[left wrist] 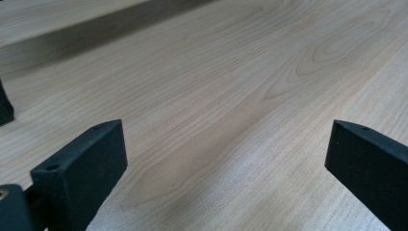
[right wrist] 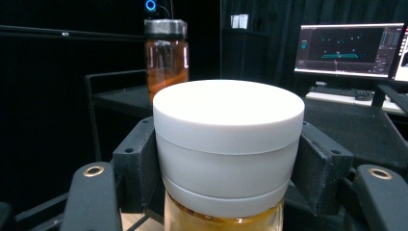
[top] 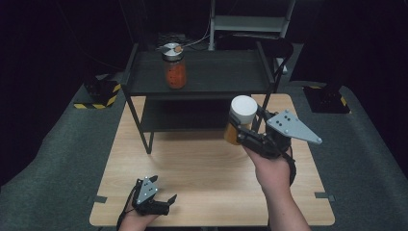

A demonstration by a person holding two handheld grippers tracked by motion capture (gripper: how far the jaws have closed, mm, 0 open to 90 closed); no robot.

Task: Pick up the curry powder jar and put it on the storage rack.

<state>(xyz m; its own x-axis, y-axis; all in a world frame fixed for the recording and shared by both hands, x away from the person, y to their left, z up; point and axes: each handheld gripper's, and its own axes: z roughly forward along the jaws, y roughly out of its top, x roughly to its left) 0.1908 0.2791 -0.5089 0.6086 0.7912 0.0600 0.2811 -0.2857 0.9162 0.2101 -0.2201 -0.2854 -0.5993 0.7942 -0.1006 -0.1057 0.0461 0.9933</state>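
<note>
**Jar held aloft before the shelf**

A white-lidded jar (top: pixel 239 120) is clamped at its cap by the right gripper (top: pixel 250 131), above the table's (top: pixel 192 163) far right part. Judged next: placement on the shelf (top: pixel 216 72) beside the orange jar (top: pixel 174 66). The left gripper (top: pixel 161 199), jaws wide and empty, rests at the near edge.

Two jars in all: one white-lidded jar (top: pixel 240 120) of amber contents, held up over the bench's (top: pixel 202 168) far right part, and one metal-lidded jar (top: pixel 174 66) of orange contents, on the top of the single black shelf (top: pixel 216 72) at the bench's far edge. Two claws: the right claw (top: pixel 243 130) clamped on the white-lidded jar, the left claw (top: pixel 166 202) gaping at the near left corner. One monitor (right wrist: pixel 351 49) glows behind.
</note>
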